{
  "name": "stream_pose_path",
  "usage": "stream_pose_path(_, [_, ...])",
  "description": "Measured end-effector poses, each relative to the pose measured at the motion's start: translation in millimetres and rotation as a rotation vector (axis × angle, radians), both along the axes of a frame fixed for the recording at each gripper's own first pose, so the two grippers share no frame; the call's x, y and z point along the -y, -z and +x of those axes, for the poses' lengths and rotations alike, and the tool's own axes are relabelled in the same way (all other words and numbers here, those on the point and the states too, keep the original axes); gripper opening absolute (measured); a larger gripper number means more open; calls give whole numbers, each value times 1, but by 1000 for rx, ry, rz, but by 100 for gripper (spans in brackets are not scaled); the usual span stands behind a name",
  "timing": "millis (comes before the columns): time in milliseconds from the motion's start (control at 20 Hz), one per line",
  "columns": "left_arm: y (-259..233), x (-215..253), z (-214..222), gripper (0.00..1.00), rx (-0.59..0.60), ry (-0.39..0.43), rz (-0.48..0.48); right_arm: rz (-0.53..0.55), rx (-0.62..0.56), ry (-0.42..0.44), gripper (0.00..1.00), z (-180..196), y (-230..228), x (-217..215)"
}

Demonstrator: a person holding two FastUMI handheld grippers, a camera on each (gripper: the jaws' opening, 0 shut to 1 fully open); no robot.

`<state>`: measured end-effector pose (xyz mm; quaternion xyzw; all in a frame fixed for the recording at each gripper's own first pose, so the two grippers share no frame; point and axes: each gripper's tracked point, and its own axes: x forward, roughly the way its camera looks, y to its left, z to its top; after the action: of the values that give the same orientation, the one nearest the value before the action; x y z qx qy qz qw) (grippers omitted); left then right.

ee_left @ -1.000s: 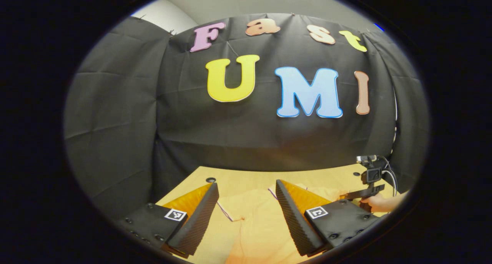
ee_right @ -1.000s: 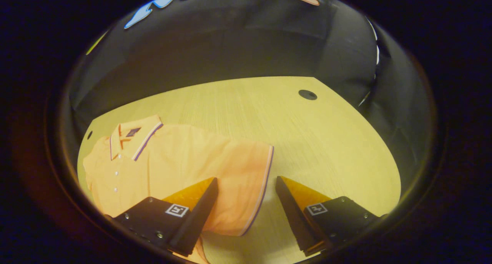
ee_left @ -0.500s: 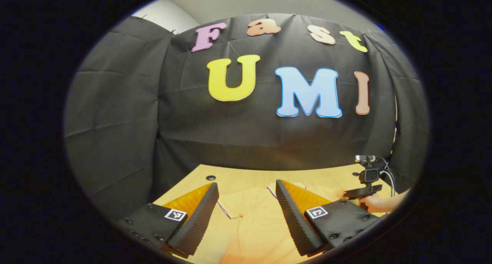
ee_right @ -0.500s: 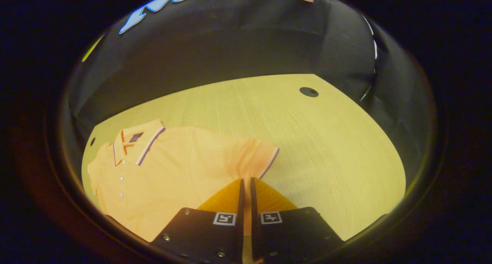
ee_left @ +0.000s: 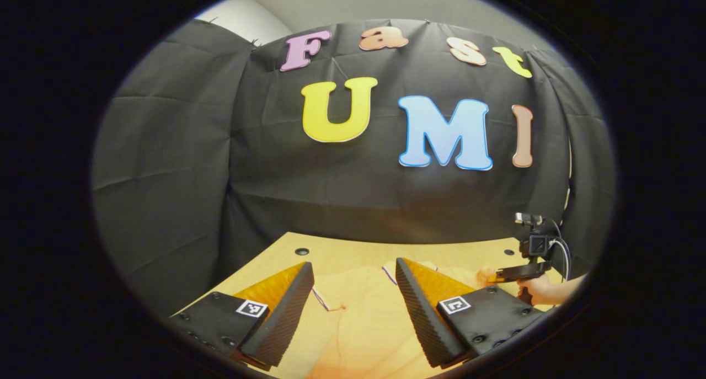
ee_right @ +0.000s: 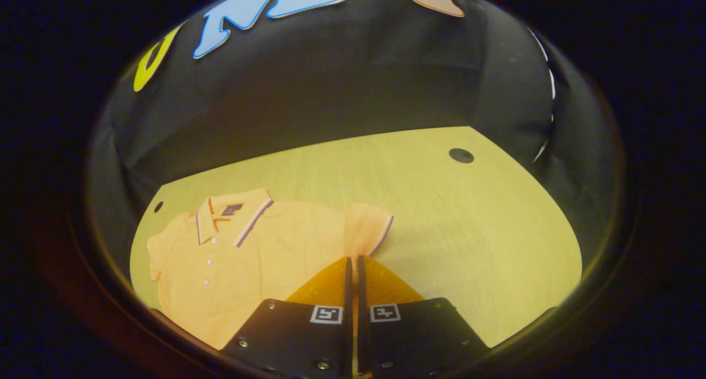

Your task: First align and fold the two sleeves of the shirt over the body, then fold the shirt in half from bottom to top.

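Observation:
An orange polo shirt (ee_right: 259, 257) lies flat on the wooden table (ee_right: 469, 230), its collar (ee_right: 231, 216) toward the far left in the right gripper view. My right gripper (ee_right: 353, 260) is shut on the shirt's right sleeve (ee_right: 368, 230), which rises in a fold from the fingers; a thin strip of cloth shows between them. In the left gripper view my left gripper (ee_left: 353, 264) hangs open just above the shirt (ee_left: 358, 318), nothing between its fingers. Far right in that view a hand (ee_left: 543, 291) holds the right gripper (ee_left: 515, 272) with orange cloth at its tip.
Black cloth walls close the table's back and sides. A round dark hole (ee_right: 461, 155) sits in the table's far right corner, another (ee_left: 301, 251) at the far left. Bare wood (ee_right: 441, 202) lies right of the shirt.
My right gripper closed on the sleeve's edge and has since raised it, bunching the sleeve toward the body. The left gripper has stayed open and hardly moved.

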<state>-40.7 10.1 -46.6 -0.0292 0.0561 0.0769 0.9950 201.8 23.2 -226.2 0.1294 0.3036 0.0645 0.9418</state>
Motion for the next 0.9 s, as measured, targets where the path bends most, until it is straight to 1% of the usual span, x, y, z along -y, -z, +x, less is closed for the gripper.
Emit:
stream_pose_path(200, [-1,-4,-3,97,15,-5,14,-8,57,-56,4,-4,-22,-26])
stream_pose_path(400, [2,-13,-4,97,9,-4,15,-37,76,-108,4,-8,-32,-58])
stream_pose_path(650, [0,-30,-4,97,13,-17,21,-43,59,-161,4,-11,-28,-93])
stream_pose_path(800, [4,-36,1,97,2,-16,17,-51,45,-176,4,-12,-23,-104])
stream_pose_path(900, [6,-37,6,97,-2,-4,12,-60,31,-186,6,-14,-19,-107])
